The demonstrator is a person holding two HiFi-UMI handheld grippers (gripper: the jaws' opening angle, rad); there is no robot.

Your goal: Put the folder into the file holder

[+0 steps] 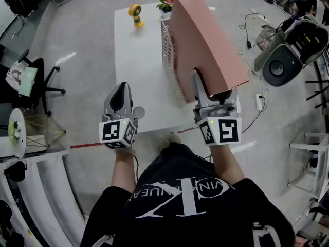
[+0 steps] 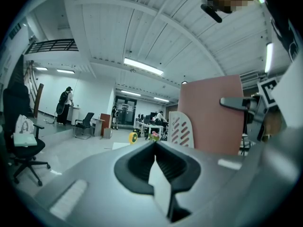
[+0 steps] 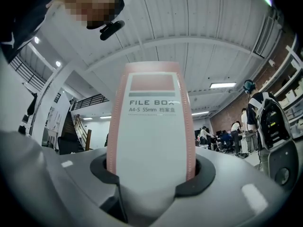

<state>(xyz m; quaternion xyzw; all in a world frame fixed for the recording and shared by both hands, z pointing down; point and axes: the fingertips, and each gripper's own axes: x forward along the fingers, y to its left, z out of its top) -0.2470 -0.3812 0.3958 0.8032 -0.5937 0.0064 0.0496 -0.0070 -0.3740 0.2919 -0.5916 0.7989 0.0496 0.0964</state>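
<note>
**Ed:** What's front & centre?

**Photog:** A person (image 1: 180,205) in a black T-shirt stands at a white desk (image 1: 136,60) w/ a gripper in each hand. The R gripper (image 1: 208,84) holds the pink folder (image 1: 205,40). Its fingers are spread wide & clamped on the near end, one each side.

**Ed:** Does the gripper's own view back that up?

**Photog:** Yes. In the right gripper view the folder (image 3: 151,126) fills the gap, w/ the fingers (image 3: 202,176) tight against both pink edges. The white label (image 3: 152,103) reads "FILE BOX, A4-S 55mm".

**Ed:** Where's the folder vs. the file holder?

**Photog:** It's up off the desk & tilted. From the head view its far end sits over the R side of the white slotted file holder (image 1: 172,60), which stands on the desk. Can't tell whether the bottom edge is inside it. In the left gripper view the folder (image 2: 210,112) stands upright just behind & to the R of the file holder (image 2: 182,131).

**Ed:** And the L gripper?

**Photog:** The L gripper (image 1: 123,89) hovers roughly level over the desk's near edge, well apart from the file holder. Its fingers are pressed together w/ nothing between them, which the left gripper view shows plainly.

**Ed:** Bkgd?

**Photog:** A flower pot (image 1: 166,4) & a small yellow object (image 1: 135,15) sit at the desk's far end. There's a strip of red tape (image 1: 82,145) on the grey floor (image 1: 87,30) & an office chair (image 1: 31,81) at far L.
</note>
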